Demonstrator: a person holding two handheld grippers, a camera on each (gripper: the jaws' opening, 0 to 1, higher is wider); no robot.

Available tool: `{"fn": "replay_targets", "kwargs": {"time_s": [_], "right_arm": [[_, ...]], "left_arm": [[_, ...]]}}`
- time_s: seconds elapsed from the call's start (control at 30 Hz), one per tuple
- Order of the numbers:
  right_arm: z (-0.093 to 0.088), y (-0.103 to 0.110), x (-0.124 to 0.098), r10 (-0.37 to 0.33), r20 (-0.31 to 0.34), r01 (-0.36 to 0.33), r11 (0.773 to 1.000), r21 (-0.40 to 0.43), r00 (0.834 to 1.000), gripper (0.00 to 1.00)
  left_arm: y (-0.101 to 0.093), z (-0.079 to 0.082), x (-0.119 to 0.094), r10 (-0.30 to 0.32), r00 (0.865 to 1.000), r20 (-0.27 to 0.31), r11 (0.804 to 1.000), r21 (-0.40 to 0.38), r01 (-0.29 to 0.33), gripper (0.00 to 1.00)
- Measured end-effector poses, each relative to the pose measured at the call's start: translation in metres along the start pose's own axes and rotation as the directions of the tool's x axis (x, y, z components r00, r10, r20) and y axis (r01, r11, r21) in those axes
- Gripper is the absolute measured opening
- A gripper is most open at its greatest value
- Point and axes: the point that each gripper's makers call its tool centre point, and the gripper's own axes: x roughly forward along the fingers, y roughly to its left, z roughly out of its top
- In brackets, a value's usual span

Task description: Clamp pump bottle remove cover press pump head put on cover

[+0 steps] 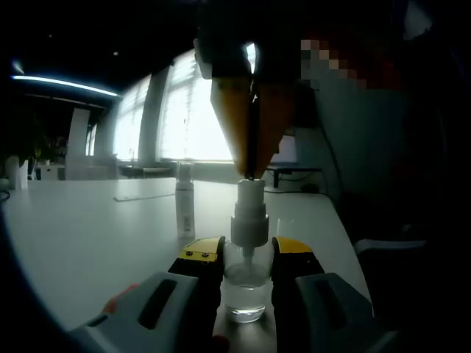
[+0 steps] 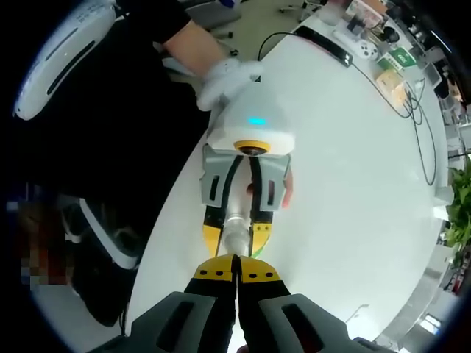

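A clear pump bottle stands on the white table, and my left gripper is shut on its body just under the white pump head. My right gripper comes down from above with its jaws shut, its tips resting on top of the pump head. In the right gripper view I look straight down: my right gripper is shut over the pump head, with the left gripper around the bottle below. A tall slim cover stands upright on the table, left of and behind the bottle.
A gloved hand holds the left gripper, with a person in dark clothes at the table's edge. Cables and small items lie at the table's far end. A plant stands at the right. Bright windows are behind.
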Motion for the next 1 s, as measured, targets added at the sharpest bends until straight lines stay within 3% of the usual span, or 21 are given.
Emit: {"fn": "replay_targets", "kwargs": {"time_s": [1.0], "right_arm": [[-0.0001, -0.001, 0.0003, -0.001, 0.006, 0.001, 1.0, 0.003, 1.0, 0.0]], "left_arm": [[0.0018, -0.0004, -0.0002, 0.003, 1.0, -0.001, 1.0, -0.001, -0.003, 0.16]]}}
